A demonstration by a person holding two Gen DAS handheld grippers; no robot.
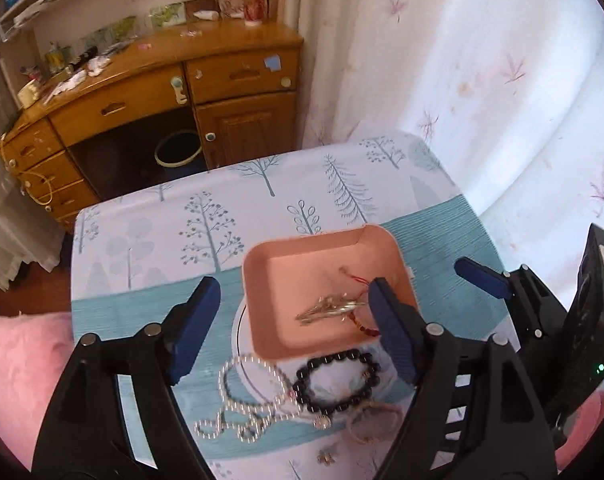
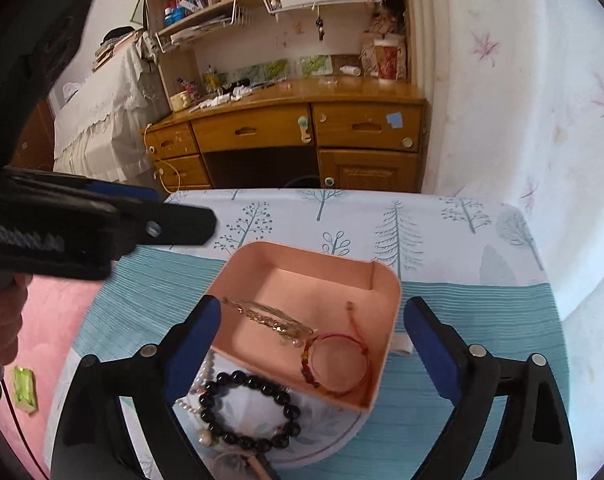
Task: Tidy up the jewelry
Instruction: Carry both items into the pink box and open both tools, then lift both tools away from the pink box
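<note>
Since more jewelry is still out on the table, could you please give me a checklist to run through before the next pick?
1. Left gripper open and empty: ok.
2. Right gripper open and empty: ok.
3. Pink tray has bare floor for more pieces: ok; only the gold bracelet and red string bracelet lie inside.
4. Black bead bracelet outside the tray, unobstructed from above: ok.
5. Pearl necklace free of the black beads: not ok; they touch or overlap.
6. Small charm near the table's edge, graspable: cannot tell.
</note>
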